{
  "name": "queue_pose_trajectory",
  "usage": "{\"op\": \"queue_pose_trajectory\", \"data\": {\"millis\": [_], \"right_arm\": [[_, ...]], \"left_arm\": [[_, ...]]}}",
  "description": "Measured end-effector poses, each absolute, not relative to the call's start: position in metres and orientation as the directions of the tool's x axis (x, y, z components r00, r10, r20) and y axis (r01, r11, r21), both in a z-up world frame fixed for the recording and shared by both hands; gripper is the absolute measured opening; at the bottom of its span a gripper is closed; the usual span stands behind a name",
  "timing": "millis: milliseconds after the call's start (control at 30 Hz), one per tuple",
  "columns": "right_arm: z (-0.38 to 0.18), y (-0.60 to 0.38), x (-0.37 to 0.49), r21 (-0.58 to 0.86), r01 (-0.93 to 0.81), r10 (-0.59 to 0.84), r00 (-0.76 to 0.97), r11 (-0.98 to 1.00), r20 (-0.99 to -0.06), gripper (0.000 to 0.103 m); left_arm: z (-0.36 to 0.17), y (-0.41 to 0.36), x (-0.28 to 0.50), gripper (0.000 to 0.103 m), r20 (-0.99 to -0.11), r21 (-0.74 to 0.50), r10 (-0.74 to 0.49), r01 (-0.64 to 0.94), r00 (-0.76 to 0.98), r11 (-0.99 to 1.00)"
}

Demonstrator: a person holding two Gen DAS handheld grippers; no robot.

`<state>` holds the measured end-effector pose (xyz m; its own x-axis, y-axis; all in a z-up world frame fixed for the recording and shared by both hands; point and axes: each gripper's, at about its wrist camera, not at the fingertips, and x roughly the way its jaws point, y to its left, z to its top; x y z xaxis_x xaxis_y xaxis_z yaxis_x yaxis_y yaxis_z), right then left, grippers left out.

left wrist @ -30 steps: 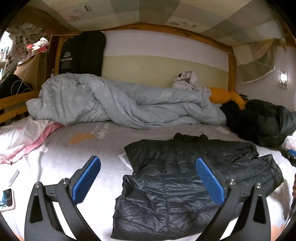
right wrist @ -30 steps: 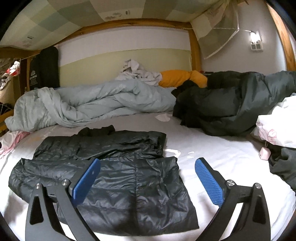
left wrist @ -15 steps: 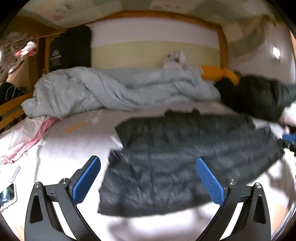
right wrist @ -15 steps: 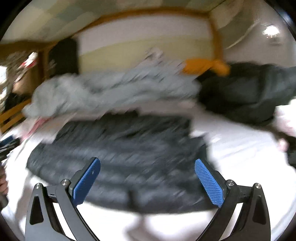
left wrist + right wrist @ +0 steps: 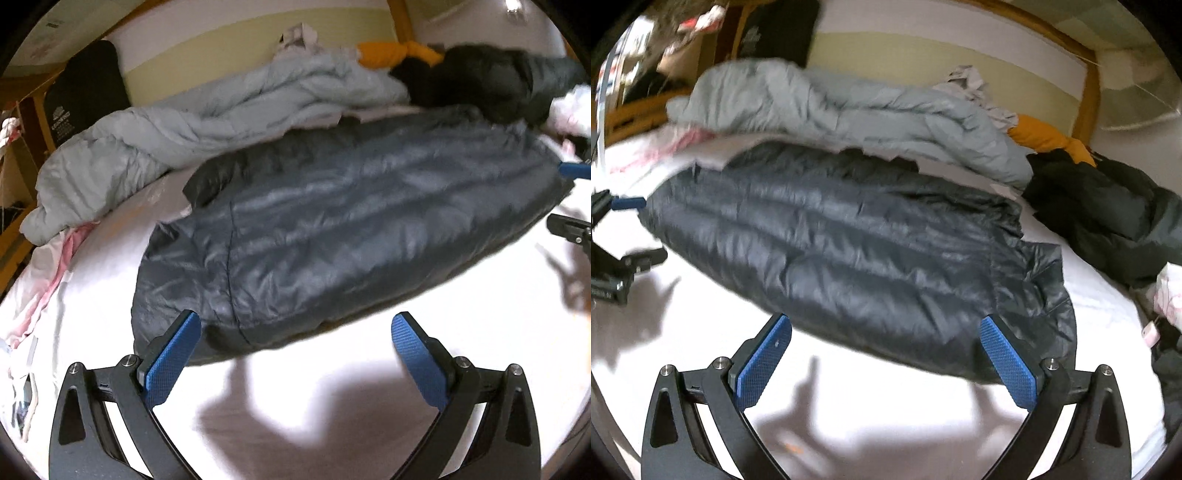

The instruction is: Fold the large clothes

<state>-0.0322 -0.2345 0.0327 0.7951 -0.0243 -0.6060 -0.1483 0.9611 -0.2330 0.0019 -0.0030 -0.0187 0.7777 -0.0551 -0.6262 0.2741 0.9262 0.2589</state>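
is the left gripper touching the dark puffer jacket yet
Cannot tell. In the left wrist view the left gripper is open, one blue pad overlapping the dark puffer jacket hem, but blur hides any gap.

The jacket [image 5: 332, 229] [image 5: 857, 258] was a dark, shiny, quilted puffer. It lay spread flat across the white bed, long side running left to right, hem toward the cameras, collar toward the far side.

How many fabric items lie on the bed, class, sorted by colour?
Dark: 2, the puffer jacket and the dark coat heap
Light grey-blue: 1, the duvet
Orange: 1, the orange bundle
Total: 4
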Motion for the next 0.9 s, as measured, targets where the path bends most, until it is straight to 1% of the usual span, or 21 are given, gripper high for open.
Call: {"op": "queue_pose_trajectory", "data": {"millis": [67, 167, 200, 300, 433, 500, 533, 567, 600, 633, 667, 700, 733, 800, 900], "right_arm": [[0.019, -0.233, -0.024, -0.296, -0.136, -0.093, 0.759, 0.945, -0.645, 0.103], [0.007, -0.233, -0.015, -0.364, -0.093, -0.185, 0.73, 0.927, -0.658, 0.103], [0.005, -0.234, -0.014, -0.375, -0.083, -0.2, 0.73, 0.923, -0.653, 0.103], [0.005, -0.237, -0.009, -0.418, -0.036, -0.258, 0.738, 0.907, -0.624, 0.103], [0.004, -0.242, 0.004, -0.452, 0.017, -0.316, 0.738, 0.892, -0.596, 0.103], [0.004, -0.247, 0.011, -0.437, 0.037, -0.322, 0.733, 0.898, -0.599, 0.103], [0.004, -0.25, 0.014, -0.426, 0.039, -0.317, 0.731, 0.904, -0.605, 0.102], [0.004, -0.252, 0.016, -0.412, 0.039, -0.308, 0.729, 0.91, -0.612, 0.098], [0.005, -0.253, 0.014, -0.397, 0.036, -0.296, 0.729, 0.917, -0.617, 0.075], [0.006, -0.254, 0.016, -0.389, 0.036, -0.291, 0.728, 0.921, -0.62, 0.053], [0.007, -0.257, 0.014, -0.39, 0.053, -0.304, 0.726, 0.919, -0.617, 0.046], [0.007, -0.259, 0.012, -0.392, 0.061, -0.309, 0.728, 0.918, -0.612, 0.038], [0.008, -0.261, 0.01, -0.386, 0.059, -0.303, 0.731, 0.921, -0.611, 0.033], [0.016, -0.265, -0.002, -0.353, 0.053, -0.273, 0.744, 0.934, -0.61, 0.029], [0.028, -0.268, -0.025, -0.312, 0.045, -0.235, 0.759, 0.949, -0.607, 0.029]], "left_arm": [[-0.026, -0.003, 0.007, 0.102, -0.628, 0.29, -0.011, 0.247, 0.778, 0.925], [-0.033, -0.001, 0.014, 0.102, -0.559, 0.4, 0.15, 0.107, 0.815, 0.91], [-0.033, 0.002, 0.016, 0.102, -0.543, 0.408, 0.17, 0.082, 0.822, 0.909], [-0.032, 0.007, 0.024, 0.102, -0.535, 0.408, 0.174, 0.072, 0.827, 0.91], [-0.031, 0.002, 0.036, 0.102, -0.497, 0.46, 0.179, 0.084, 0.849, 0.884], [-0.034, 0.003, 0.047, 0.079, -0.53, 0.459, 0.186, 0.096, 0.828, 0.883], [-0.037, 0.004, 0.051, 0.056, -0.551, 0.454, 0.187, 0.104, 0.813, 0.885], [-0.037, 0.004, 0.053, 0.044, -0.565, 0.442, 0.174, 0.118, 0.806, 0.889], [-0.037, 0.005, 0.052, 0.038, -0.568, 0.434, 0.162, 0.127, 0.807, 0.892], [-0.035, 0.005, 0.049, 0.029, -0.562, 0.429, 0.15, 0.132, 0.813, 0.893], [-0.034, 0.004, 0.044, 0.024, -0.557, 0.428, 0.14, 0.138, 0.819, 0.893], [-0.033, 0.004, 0.039, 0.022, -0.555, 0.426, 0.135, 0.141, 0.821, 0.894], [-0.032, 0.004, 0.033, 0.021, -0.561, 0.419, 0.131, 0.145, 0.817, 0.896], [-0.03, 0.004, 0.02, 0.02, -0.583, 0.406, 0.124, 0.155, 0.803, 0.901], [-0.02, 0.009, -0.004, 0.02, -0.592, 0.379, 0.107, 0.159, 0.799, 0.912]]}}
